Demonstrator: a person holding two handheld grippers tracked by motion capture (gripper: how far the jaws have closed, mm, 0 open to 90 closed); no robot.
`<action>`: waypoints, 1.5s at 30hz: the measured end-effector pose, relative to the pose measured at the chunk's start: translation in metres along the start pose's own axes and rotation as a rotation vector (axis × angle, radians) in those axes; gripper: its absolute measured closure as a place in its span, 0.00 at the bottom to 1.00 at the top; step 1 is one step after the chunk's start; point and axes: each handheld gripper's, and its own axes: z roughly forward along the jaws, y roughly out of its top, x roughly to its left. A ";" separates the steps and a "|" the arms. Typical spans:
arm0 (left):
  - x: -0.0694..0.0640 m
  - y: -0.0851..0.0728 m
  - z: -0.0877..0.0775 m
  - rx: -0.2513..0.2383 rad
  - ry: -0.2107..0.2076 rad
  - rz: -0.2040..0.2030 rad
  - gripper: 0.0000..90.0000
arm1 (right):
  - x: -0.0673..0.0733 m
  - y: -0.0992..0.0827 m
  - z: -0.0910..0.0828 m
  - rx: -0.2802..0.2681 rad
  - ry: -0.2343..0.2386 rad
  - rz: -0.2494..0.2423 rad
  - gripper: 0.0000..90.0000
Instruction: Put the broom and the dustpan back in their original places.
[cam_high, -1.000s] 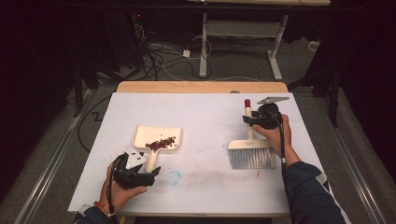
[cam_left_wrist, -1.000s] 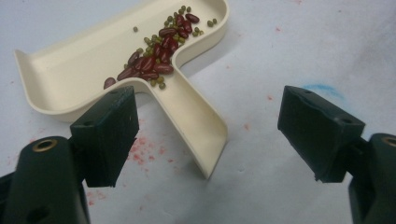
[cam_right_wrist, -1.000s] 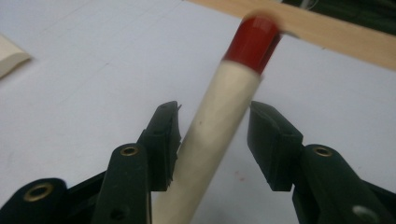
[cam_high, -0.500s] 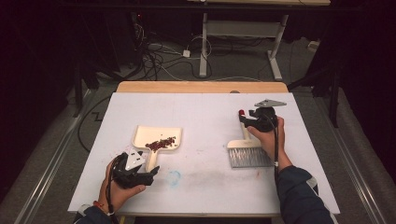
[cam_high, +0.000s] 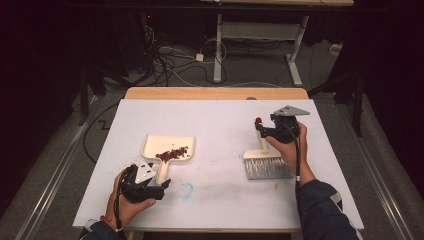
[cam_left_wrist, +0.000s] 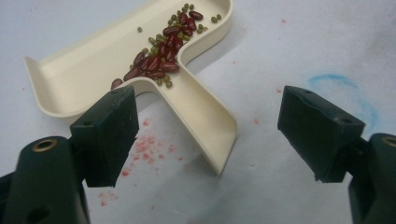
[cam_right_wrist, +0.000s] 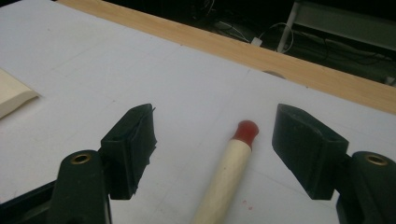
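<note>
High view: toward the worktop's left front, the left tool (cam_high: 162, 184) rests with jaws wide, the cream dustpan (cam_left_wrist: 116, 70) handle lying between them, unpressed. The red and green beans (cam_high: 171, 153) already sit in the pan, so the sweeping looks done. Near the right edge, the right tool (cam_right_wrist: 215, 140) has just been opening its jaws; the brush (cam_high: 267, 162) handle lies loose between them, bristles flat on the worktop. What seems left is withdrawing both hands.

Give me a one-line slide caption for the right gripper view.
Right gripper, jaws just opened, straddles the red-tipped brush handle.
</note>
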 end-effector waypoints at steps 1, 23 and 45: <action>0.000 0.000 0.000 0.001 -0.003 0.002 0.22 | 0.000 0.000 -0.002 -0.014 0.007 0.005 0.31; -0.004 0.002 0.005 0.013 0.002 0.034 0.22 | 0.010 0.009 -0.027 -0.100 0.022 0.011 0.18; -0.003 0.002 0.004 0.012 0.004 0.032 0.22 | 0.035 0.014 -0.057 -0.154 0.006 -0.070 0.18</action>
